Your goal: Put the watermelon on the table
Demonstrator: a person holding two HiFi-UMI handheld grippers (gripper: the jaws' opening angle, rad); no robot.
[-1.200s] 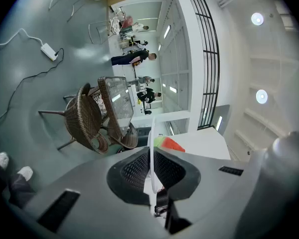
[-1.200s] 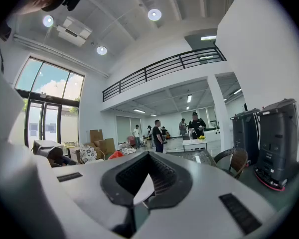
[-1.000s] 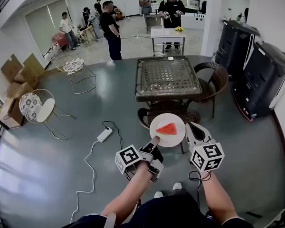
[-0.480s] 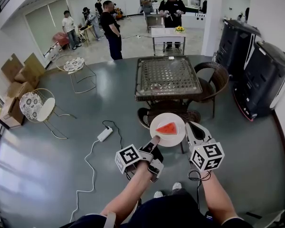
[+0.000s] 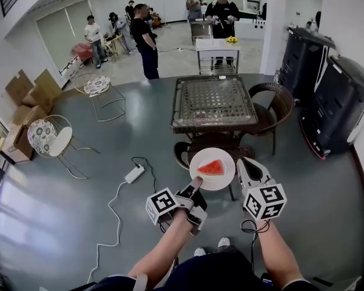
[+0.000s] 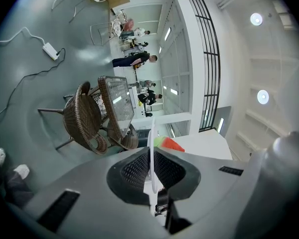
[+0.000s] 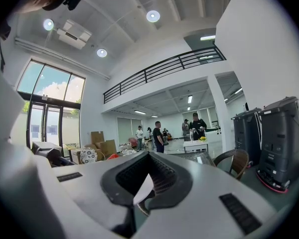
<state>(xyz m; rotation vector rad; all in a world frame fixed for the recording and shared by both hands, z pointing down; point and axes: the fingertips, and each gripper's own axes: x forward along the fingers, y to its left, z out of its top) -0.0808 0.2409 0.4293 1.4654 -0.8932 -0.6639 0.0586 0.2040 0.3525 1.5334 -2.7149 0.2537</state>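
Note:
A red watermelon slice lies on a round white plate that I carry above the floor, short of the glass-topped wicker table. My left gripper is shut on the plate's near-left rim. In the left gripper view the plate stands edge-on between the pads, and the slice shows behind it. My right gripper hovers just right of the plate with its jaws together. A white sliver shows in the gap between its pads; I cannot tell what it is.
One wicker chair stands right of the table and another lies below the plate. A power strip and its cable lie on the floor at left. Tall black machines line the right side. Several people stand beyond the table.
The whole scene has shifted slightly as I come a little nearer the table. The plate, the slice and both grippers keep the same stance.

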